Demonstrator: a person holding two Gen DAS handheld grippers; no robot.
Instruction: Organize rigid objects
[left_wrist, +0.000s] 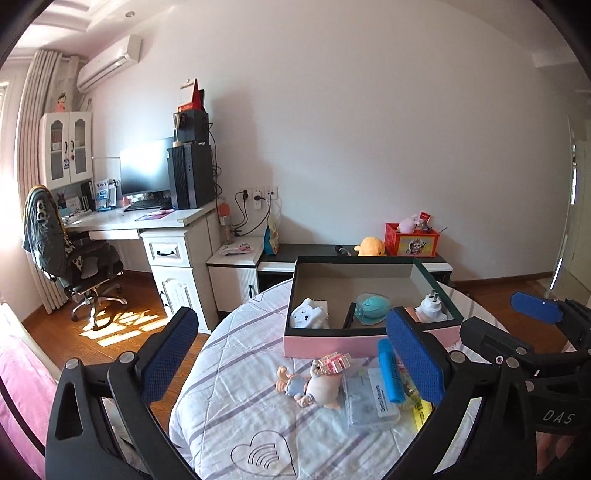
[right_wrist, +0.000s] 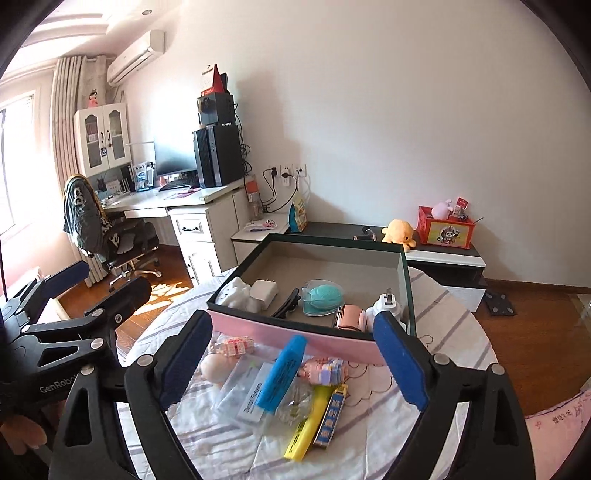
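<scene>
Behind right tongs (right_wrist: 295, 363), box (right_wrist: 295, 334) front hidden, pink roll (right_wrist: 349, 315) half-seen

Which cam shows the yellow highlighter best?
Right wrist. The yellow highlighter lies nearly whole between the open fingers, under the blue highlighter. Left wrist shows only a sliver, mostly hidden behind that gripper's finger.

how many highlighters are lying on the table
2: a blue highlighter in front of the pink box, and a yellow highlighter just nearer the camera, beside it. More could be hidden in the pile.
</scene>
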